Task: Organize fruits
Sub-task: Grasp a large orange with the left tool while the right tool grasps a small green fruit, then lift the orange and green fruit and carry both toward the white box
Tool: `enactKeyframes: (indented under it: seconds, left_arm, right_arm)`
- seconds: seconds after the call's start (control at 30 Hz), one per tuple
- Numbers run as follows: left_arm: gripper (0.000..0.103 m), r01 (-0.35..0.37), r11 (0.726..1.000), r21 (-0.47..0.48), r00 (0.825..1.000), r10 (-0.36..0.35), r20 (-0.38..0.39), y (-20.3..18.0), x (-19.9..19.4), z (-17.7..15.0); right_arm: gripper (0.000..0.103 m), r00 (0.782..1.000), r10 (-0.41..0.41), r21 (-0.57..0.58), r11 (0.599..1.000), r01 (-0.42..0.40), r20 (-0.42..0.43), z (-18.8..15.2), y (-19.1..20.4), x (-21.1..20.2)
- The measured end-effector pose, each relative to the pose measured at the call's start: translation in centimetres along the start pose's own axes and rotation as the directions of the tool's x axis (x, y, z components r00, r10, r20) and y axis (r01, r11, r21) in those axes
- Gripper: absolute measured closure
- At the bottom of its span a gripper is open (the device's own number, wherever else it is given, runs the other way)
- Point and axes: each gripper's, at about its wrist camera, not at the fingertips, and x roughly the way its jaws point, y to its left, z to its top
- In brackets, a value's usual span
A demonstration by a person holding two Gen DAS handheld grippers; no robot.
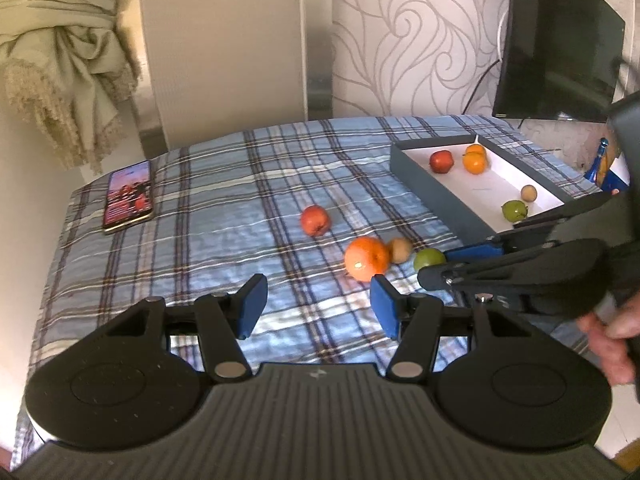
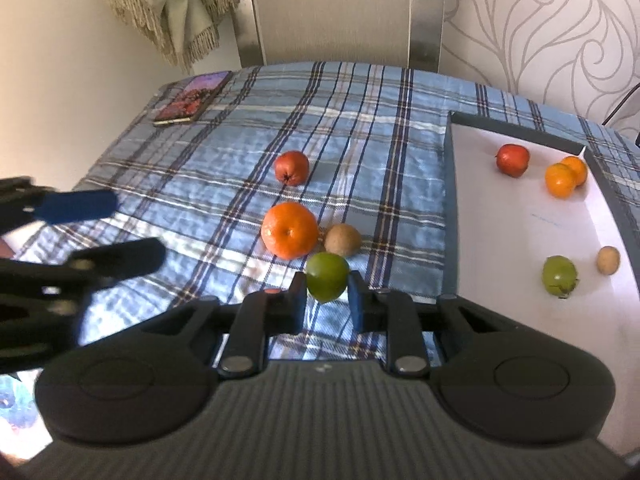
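Note:
On the plaid cloth lie a red fruit [image 2: 291, 167], an orange [image 2: 289, 230], a brown kiwi [image 2: 342, 239] and a green fruit [image 2: 327, 282]. My right gripper [image 2: 327, 300] has its jaws around the green fruit, with small gaps on both sides; the same gripper shows in the left wrist view [image 1: 436, 266] at the green fruit [image 1: 428, 258]. My left gripper [image 1: 316, 306] is open and empty, just before the orange [image 1: 366, 258]. The grey box [image 2: 450, 208] holds a red fruit [image 2: 513, 160], two oranges [image 2: 564, 178], a green fruit [image 2: 559, 275] and a small brown fruit [image 2: 608, 260].
A phone [image 1: 129, 195] lies at the cloth's far left. A curtain [image 1: 68, 52] hangs at the back left and a dark screen [image 1: 556, 40] stands at the back right. A blue bottle [image 1: 600, 160] stands beyond the box.

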Motion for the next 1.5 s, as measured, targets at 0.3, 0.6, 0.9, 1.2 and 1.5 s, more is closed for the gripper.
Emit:
enactKeyframes:
  seconds: [0.3, 0.6, 0.9, 1.2, 1.5]
  left_arm:
    - [0.040, 0.051, 0.999, 0.014, 0.999, -0.051, -0.002, -2.1, 4.0, 0.8]
    - [0.042, 0.085, 0.996, 0.004, 0.996, -0.085, -0.017, -2.8, 8.4, 1.1]
    - [0.059, 0.106, 0.994, -0.018, 0.994, -0.106, 0.003, -2.2, 10.1, 1.0]
    - [0.061, 0.089, 0.995, -0.051, 0.996, -0.088, 0.012, -1.3, 8.2, 0.3]
    - [0.061, 0.005, 0.996, -0.087, 1.000, -0.004, 0.008, 0.5, 4.8, -1.2]
  right_arm:
    - [0.078, 1.000, 0.011, -0.001, 1.000, -0.010, 0.019, -0.4, -0.9, -4.7]
    - [0.078, 0.998, -0.030, -0.003, 1.000, 0.030, 0.048, -0.8, -1.7, -7.7]
    - [0.078, 0.996, -0.061, -0.028, 0.998, 0.063, 0.060, -0.8, -1.4, -9.1]
    - [0.078, 0.997, -0.032, -0.044, 0.998, 0.035, 0.069, -0.8, -1.0, -9.2]
    - [0.078, 0.998, 0.023, -0.055, 0.998, -0.019, 0.062, -0.9, -0.5, -8.8]
